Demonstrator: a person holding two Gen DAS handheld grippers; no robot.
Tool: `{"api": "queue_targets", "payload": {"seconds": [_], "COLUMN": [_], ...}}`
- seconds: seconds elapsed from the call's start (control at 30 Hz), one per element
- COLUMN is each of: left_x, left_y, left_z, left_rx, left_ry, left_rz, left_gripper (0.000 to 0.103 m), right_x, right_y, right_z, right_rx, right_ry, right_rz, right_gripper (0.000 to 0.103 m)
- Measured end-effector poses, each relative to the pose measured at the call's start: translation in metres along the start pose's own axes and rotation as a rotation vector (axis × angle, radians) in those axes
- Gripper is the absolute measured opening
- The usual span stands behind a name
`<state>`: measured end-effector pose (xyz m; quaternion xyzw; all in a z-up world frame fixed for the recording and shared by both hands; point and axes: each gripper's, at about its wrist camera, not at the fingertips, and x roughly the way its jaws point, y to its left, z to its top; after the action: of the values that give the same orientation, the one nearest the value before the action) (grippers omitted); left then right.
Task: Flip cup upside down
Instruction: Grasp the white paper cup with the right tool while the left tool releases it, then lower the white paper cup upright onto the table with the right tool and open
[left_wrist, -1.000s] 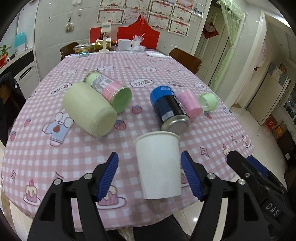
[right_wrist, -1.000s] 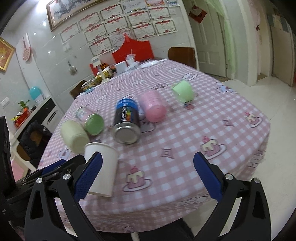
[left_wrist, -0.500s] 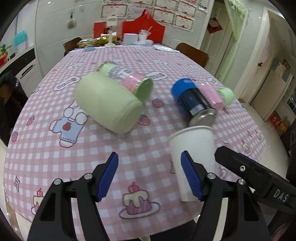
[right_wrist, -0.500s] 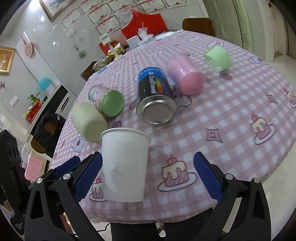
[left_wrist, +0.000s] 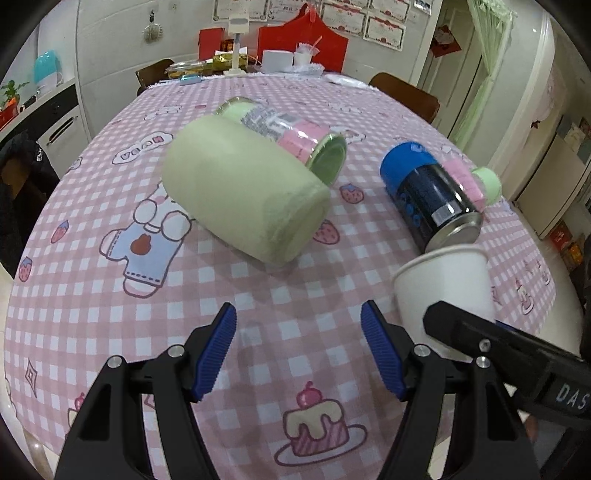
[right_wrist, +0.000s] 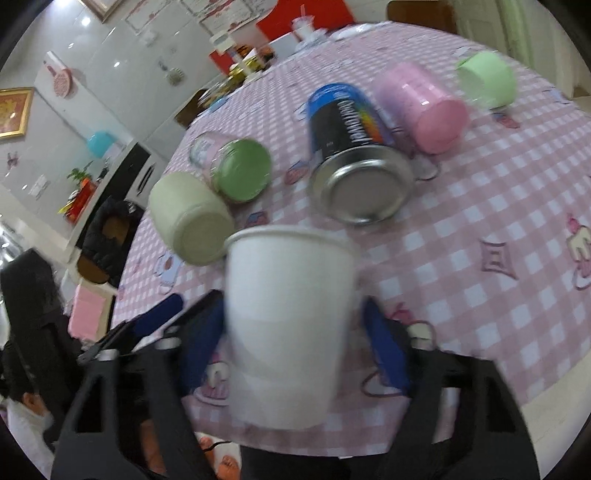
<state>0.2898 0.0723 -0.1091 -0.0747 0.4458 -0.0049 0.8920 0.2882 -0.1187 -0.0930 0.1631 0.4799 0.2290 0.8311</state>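
Note:
A white paper cup (right_wrist: 288, 317) stands upright, rim up, near the table's front edge. My right gripper (right_wrist: 293, 350) has its blue pads on both sides of the cup's lower body and is shut on it; the view is blurred. In the left wrist view the cup (left_wrist: 443, 284) is at the right, behind the right gripper's black arm. My left gripper (left_wrist: 299, 350) is open and empty over the tablecloth, left of the cup.
On the pink checked tablecloth (left_wrist: 92, 295) lie a pale green cup (left_wrist: 243, 192), a green-lidded jar (left_wrist: 295, 140), a blue-black can (left_wrist: 432, 199), a pink cup (right_wrist: 424, 107) and a small green cup (right_wrist: 485, 79). The table edge is close in front.
The left gripper has moved left off the cup. The right gripper has come in around the cup and closed on it.

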Motion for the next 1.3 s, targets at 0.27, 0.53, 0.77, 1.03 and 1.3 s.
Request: {"api": "queue_targets", "payload": {"seconds": [0.27, 0.53, 0.77, 1.03, 1.3], "left_x": [-0.009, -0.014, -0.009, -0.004, -0.003], "left_y": [-0.004, -0.006, -0.003, -0.009, -0.008], "left_z": [0.004, 0.004, 0.002, 0.0, -0.003], "left_rx": [-0.008, -0.016, -0.029, -0.012, -0.009], "left_ry": [-0.035, -0.063, -0.055, -0.051, -0.045], "left_rz": [-0.047, -0.047, -0.032, -0.027, -0.012], "left_gripper": [0.069, 0.069, 0.069, 0.069, 0.069], "right_x": [-0.032, -0.042, -0.019, -0.015, -0.017], "right_y": [0.014, 0.01, -0.012, -0.017, -0.018], "right_z": [-0.003, -0.019, -0.032, -0.037, -0.04], "right_rx": [-0.133, -0.302, -0.33, -0.325, -0.315], "right_ry": [-0.191, -0.47, -0.529, -0.523, -0.507], "right_rz": [-0.13, -0.217, -0.223, -0.242, -0.253], "right_gripper": [0.061, 0.062, 0.063, 0.072, 0.088]}}
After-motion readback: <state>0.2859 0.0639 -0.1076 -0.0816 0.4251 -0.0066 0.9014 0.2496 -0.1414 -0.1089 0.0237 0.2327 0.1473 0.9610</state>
